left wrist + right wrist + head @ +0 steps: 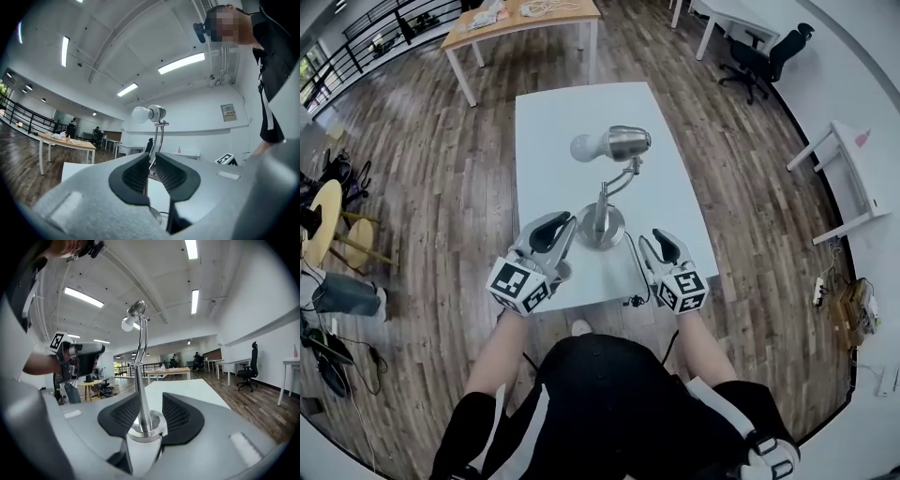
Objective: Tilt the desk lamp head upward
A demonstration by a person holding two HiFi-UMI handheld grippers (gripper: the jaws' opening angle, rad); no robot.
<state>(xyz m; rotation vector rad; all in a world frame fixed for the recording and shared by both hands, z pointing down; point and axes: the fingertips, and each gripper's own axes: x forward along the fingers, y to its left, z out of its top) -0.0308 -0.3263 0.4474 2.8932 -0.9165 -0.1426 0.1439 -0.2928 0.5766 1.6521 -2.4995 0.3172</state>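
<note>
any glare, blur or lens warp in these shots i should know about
Head view: strong fisheye, the floorboards curve and the corners go black, but the desk lamp is sharp. Left gripper view: the ceiling strip light blows out white, and the rim is dark. Right gripper view: the strip lights glare too, and the edges are vignetted.

It was an open-plan office: a white rectangular table (558,112) and a wooden-topped table (525,19) on wood-plank flooring (441,169), a black swivel chair (759,58), long ceiling strip lights (182,63).
</note>
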